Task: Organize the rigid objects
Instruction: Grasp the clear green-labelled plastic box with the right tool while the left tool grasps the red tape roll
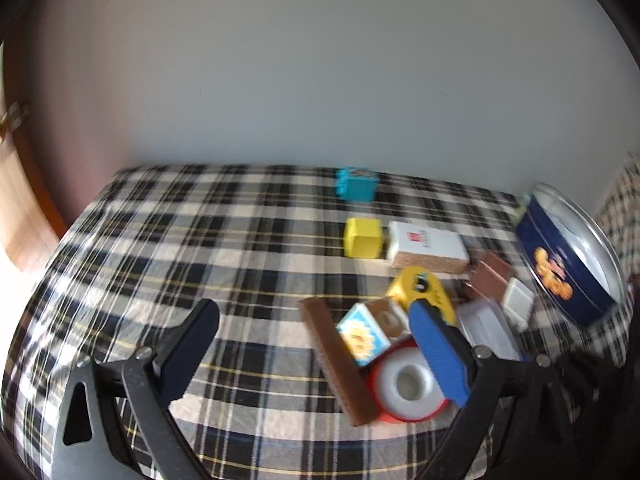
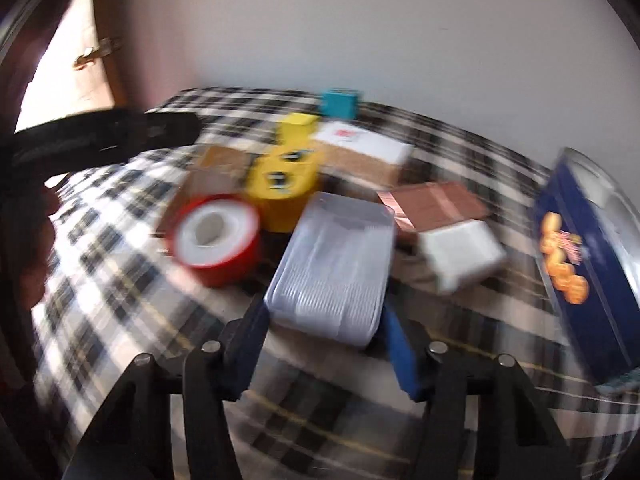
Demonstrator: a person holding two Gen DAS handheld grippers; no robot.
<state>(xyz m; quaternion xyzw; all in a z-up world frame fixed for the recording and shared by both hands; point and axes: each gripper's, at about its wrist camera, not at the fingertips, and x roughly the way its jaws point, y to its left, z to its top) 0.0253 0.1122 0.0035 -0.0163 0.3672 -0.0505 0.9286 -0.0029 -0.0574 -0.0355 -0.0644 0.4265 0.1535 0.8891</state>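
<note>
Stage: early, by my reading; almost everything is loose on the plaid cloth (image 1: 160,240) and nothing that I can see lies in the blue cookie tin (image 1: 560,268).
Tin: tipped on its side at the right edge of the table, open mouth showing pale metal.
Pile: red tape roll (image 1: 408,384), brown comb (image 1: 336,360), sun-print box (image 1: 362,336), yellow toy (image 1: 424,288), copper-coloured box (image 1: 490,280), small white box (image 1: 518,300), all crowded together, several touching.
Set apart: yellow cube (image 1: 362,237) just beside the white-topped cork block (image 1: 426,246); teal block (image 1: 357,184) alone near the wall.
My right gripper (image 2: 324,344): jaws on either side of the clear plastic case (image 2: 332,268), which sits between them; the view is badly smeared, so I think I am clamped on it but cannot swear to contact.
My left gripper (image 1: 316,352): jaws wide apart, holding nothing, hovering at the pile's left side over the comb.
Left to do: every piece has yet to be placed, probably in the tin, the clear case likely first.
</note>
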